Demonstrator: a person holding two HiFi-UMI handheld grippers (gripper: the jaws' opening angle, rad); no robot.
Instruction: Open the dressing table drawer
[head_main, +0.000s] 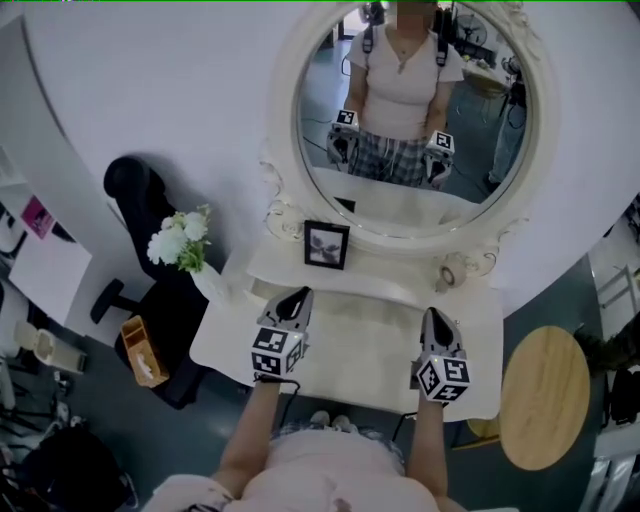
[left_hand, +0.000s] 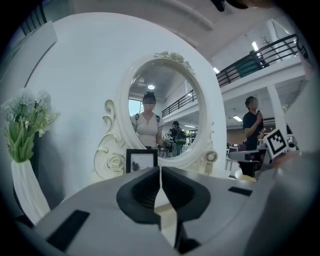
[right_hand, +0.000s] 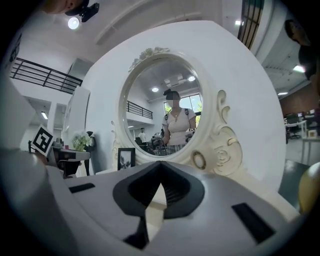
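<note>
Looking down from the head view, the dressing table (head_main: 360, 355) fills the centre. Its white top runs long from 9 to 3 o'clock, with the near edge turned toward us at 6. The drawer is hidden from us under that near edge.

The left gripper (head_main: 296, 296) and right gripper (head_main: 432, 316) hover over the top, well apart. Both point toward 12, at the oval mirror (head_main: 418, 115). A picture frame (head_main: 327, 245) stands upright at the mirror's foot. White flowers (head_main: 182, 238) stand at the table's 9 o'clock end, with a black chair (head_main: 135, 190) beyond them. A round wooden stool (head_main: 545, 397) sits beside the table at 4.

In the left gripper view, the left gripper (left_hand: 160, 172) has its jaws pressed together with nothing between them. The mirror (left_hand: 165, 110) rises at 12 and the picture frame (left_hand: 141, 161) sits at the tips' 10 o'clock. The flowers (left_hand: 25, 125) are at 9. Only this view shows a standing person (left_hand: 252, 130) at 3, beside the right gripper's marker cube (left_hand: 276, 142).

In the right gripper view, the right gripper (right_hand: 159, 167) has its jaws meeting at the tips, also empty. The mirror (right_hand: 162, 110) is at 12, and the picture frame (right_hand: 126, 158) and flowers (right_hand: 81, 141) lie toward 9. Here alone we see a gold ring ornament (right_hand: 199, 160) on the mirror's scrollwork, at the tips' 2 o'clock. Neither gripper view reaches down to the table's front.
</note>
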